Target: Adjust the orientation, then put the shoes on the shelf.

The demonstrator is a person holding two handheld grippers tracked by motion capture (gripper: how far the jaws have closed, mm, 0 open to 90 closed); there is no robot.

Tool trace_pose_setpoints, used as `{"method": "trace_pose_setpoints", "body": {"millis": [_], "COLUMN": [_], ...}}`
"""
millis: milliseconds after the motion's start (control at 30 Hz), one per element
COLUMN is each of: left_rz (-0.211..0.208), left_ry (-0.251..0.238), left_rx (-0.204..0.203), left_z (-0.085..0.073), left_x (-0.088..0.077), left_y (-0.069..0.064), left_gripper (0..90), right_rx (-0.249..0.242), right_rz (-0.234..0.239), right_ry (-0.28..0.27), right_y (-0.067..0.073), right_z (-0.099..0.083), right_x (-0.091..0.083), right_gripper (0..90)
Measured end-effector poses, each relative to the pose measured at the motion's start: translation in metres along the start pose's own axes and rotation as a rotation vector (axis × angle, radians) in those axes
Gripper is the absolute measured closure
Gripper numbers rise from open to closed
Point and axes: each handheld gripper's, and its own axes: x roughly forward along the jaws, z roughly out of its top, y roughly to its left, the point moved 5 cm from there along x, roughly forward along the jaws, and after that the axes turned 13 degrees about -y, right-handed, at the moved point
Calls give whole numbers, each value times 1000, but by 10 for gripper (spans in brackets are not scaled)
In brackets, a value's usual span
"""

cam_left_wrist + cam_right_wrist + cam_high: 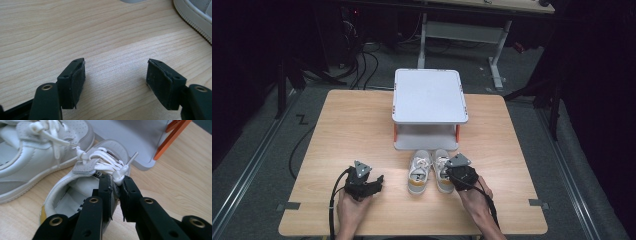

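Note:
A pair of white sneakers with tan heels stands side by side, toes toward a small rack. The left sneaker (419, 172) (37, 157) is free. My right gripper (453, 172) (117, 186) is shut on the side wall of the right sneaker (440, 167) (72, 195), just beside its knotted white laces (105, 161). My left gripper (377, 181) (116, 75) rests open over bare wood left of the shoes, with nothing between its pads (77, 80). The rubber edge of a sneaker (192, 15) shows at the top right of the left gripper view.
A grey two-level rack (429, 95) (130, 135) with orange posts (172, 137) stands at the middle back of the wooden table (352, 130), just beyond the shoes' toes. Bare wood lies to both sides. Cables run on the floor behind.

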Motion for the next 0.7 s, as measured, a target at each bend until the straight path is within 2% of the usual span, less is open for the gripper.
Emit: {"method": "trace_pose_setpoints", "body": {"millis": [133, 267, 367, 400, 500, 567, 633, 700], "left_rz": [3, 2, 3, 4, 15, 20, 4, -6], "left_ry": [0, 0, 0, 0, -5, -4, 4, 1], "left_rx": [-1, -1, -2, -9, -24, -23, -13, -23], "left_z": [0, 0, 0, 0, 0, 0, 0, 0], "left_x": [0, 0, 0, 0, 0, 0, 0, 0], "left_y": [0, 0, 0, 0, 0, -1, -2, -2], "left_gripper": [318, 317, 317, 319, 322, 315, 287, 261], "right_rx": [32, 85, 193, 208, 234, 273, 303, 325], "right_rz": [46, 89, 171, 182, 181, 195, 202, 195], "right_ry": [-18, -30, -53, -54, -111, -151, -187, -214], "right_y": [-2, -5, -11, -12, -20, -28, -36, -45], "right_z": [-5, -6, -10, -11, -14, -17, -22, -29], "right_x": [-2, -2, -1, -1, -6, -13, -20, -24], "right_gripper": [786, 740, 612, 586, 534, 506, 498, 496]}}
